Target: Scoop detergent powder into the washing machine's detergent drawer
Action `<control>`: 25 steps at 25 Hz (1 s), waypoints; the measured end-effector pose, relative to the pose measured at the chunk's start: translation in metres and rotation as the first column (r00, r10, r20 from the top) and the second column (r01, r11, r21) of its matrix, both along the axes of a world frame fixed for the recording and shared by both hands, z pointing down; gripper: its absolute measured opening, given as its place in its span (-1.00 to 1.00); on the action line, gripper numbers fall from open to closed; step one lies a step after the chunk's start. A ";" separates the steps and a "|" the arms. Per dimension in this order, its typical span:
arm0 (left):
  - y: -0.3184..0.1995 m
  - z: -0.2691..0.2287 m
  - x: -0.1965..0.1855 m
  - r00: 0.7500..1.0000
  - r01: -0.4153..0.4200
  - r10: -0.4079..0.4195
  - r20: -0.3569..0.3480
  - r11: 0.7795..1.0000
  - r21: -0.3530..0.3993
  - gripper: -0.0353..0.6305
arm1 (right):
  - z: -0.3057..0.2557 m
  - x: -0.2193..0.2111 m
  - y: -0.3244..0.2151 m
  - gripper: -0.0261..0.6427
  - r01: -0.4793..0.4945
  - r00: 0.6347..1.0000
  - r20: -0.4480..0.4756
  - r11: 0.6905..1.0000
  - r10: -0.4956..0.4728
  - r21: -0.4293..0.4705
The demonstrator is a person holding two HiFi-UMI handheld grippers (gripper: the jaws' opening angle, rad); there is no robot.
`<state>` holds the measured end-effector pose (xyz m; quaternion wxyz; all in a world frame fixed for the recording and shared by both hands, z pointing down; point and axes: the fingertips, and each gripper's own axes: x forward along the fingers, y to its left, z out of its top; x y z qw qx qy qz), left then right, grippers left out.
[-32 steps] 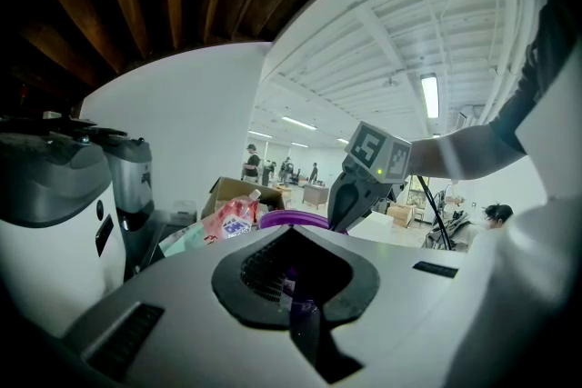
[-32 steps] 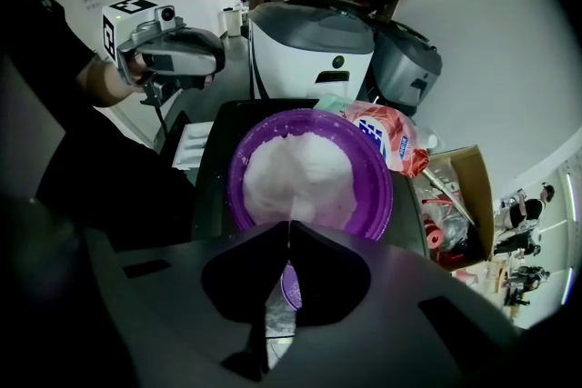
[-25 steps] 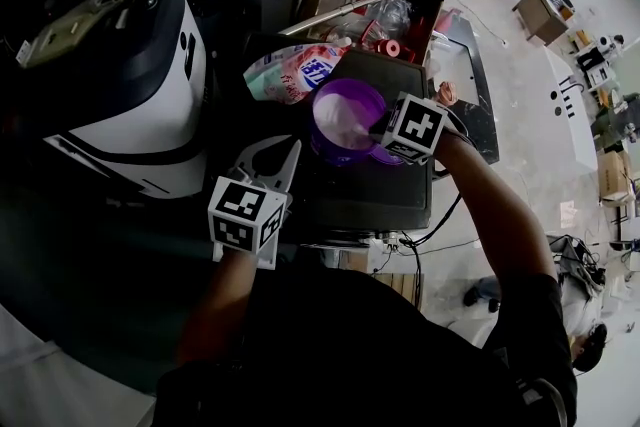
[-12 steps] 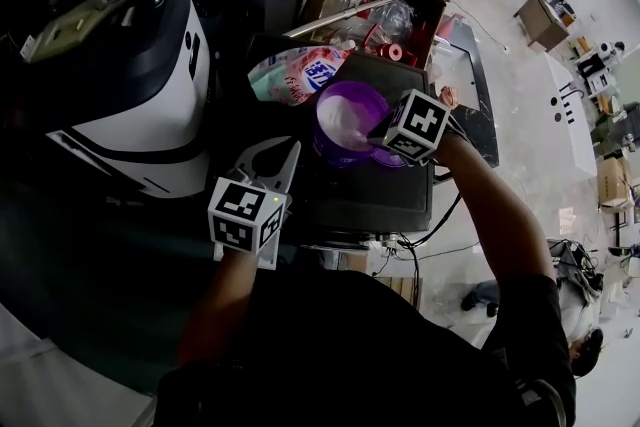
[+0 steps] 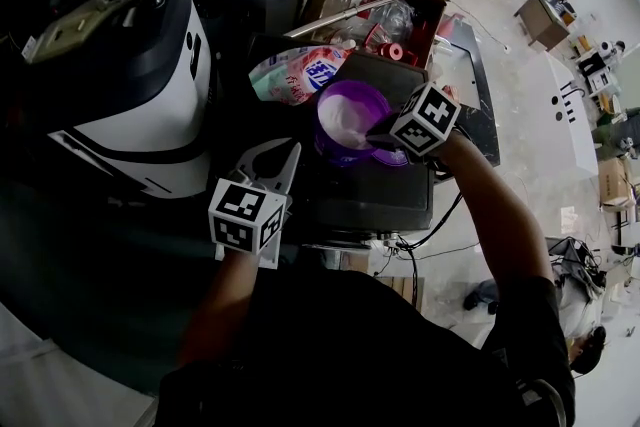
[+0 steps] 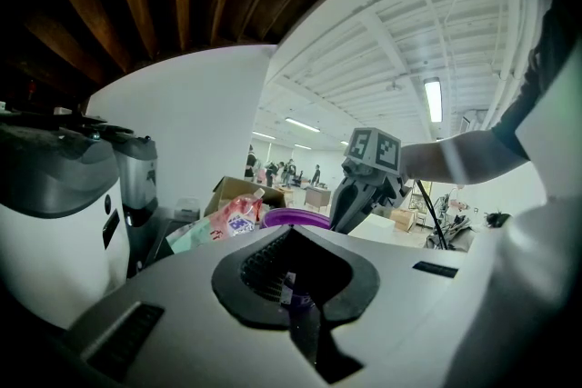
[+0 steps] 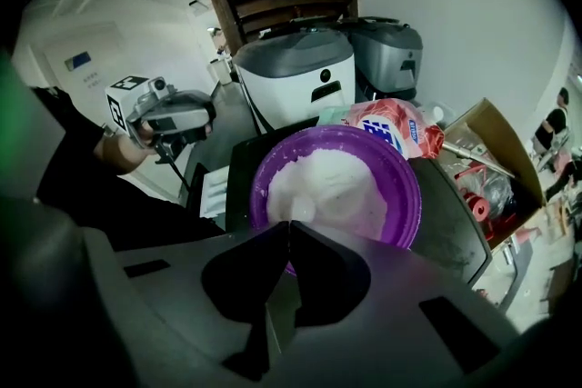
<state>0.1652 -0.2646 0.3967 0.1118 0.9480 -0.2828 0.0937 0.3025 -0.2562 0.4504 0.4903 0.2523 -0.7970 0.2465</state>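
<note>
Dark surface (image 5: pixel 372 203), right gripper (image 7: pixel 285 230) at bowl (image 7: pixel 411 186) rim

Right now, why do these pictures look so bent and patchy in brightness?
Head view: wide-lens bending, dark left side and corners. Left gripper view: ceiling lamp glares, foreground blurred. Right gripper view: purple bowl well lit, edges bowed.

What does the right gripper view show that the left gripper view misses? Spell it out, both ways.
Only the right gripper view: white detergent powder filling the purple bowl, and what looks like a scoop at its gripper's tips. Only the left gripper view: the right gripper from outside, reaching down to the bowl. Both: the bowl, the pink pouch, the white machine.
</note>
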 end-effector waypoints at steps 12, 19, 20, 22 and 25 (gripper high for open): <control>0.009 0.003 0.002 1.000 -0.023 0.023 0.013 1.000 -0.008 -0.87 | -0.007 0.004 0.000 -0.86 -0.161 0.972 0.174 0.987 0.158 -0.001; 0.014 0.003 0.002 0.999 -0.039 0.039 0.023 0.999 -0.010 -0.87 | -0.014 0.004 0.000 -0.86 -0.246 0.934 0.270 0.969 0.236 0.004; 0.015 0.003 0.001 0.999 -0.040 0.040 0.024 0.999 -0.010 -0.87 | -0.014 0.004 0.000 -0.86 -0.257 0.927 0.284 0.966 0.246 0.002; 0.016 0.002 0.000 0.999 -0.042 0.043 0.025 0.999 -0.008 -0.87 | -0.016 0.003 0.001 -0.86 -0.279 0.911 0.315 0.960 0.266 -0.003; 0.017 0.002 -0.003 0.999 -0.046 0.047 0.027 0.999 -0.005 -0.87 | -0.019 0.001 0.000 -0.86 -0.312 0.890 0.351 0.950 0.291 0.003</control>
